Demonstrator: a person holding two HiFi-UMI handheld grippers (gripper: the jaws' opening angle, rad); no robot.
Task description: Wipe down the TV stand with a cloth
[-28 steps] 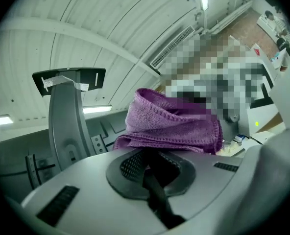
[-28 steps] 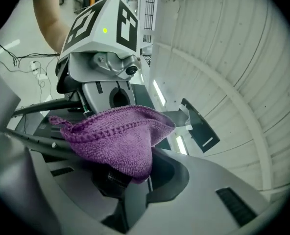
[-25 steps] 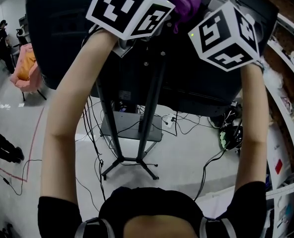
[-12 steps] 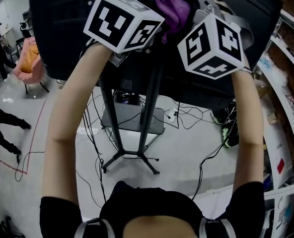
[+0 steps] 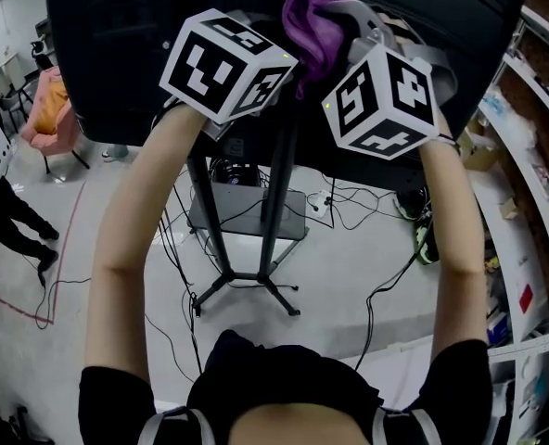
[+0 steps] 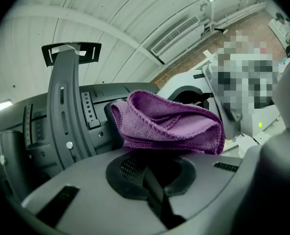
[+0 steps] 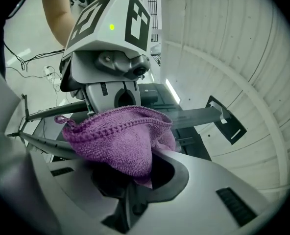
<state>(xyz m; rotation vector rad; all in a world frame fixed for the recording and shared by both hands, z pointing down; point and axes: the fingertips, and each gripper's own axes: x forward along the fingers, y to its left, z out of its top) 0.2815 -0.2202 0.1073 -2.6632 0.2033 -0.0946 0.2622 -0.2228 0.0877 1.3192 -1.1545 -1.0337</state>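
**A:** More of the cloth shows than half a second ago. The left marker cube and the right marker cube have drawn closer together on either side of it.

**B:** Where is the cloth now?

**A:** It is up high against the dark screen back, well above the pole of the TV stand and its feet. The right gripper has its jaws closed on a fold, and the rest bulges out above them. The left gripper has its jaws together too. The cloth's lower edge seems to run in between them, so I judge that both grip it.

**B:** What could go wrong?

**A:** If one gripper pulls away while the other's hold is thin, the cloth could slip and drop to the floor among the cables. It is also bunched into a wad. Pressed like that, bare jaws could scrape the panel instead of fabric wiping it. And the stand itself is not yet touched.

**B:** What does each view add?

**A:** The head view alone shows the pole, feet, cables and both arms, but the cubes hide the jaws there. Only the gripper views show the grip. The left one also shows a slotted mounting bracket.
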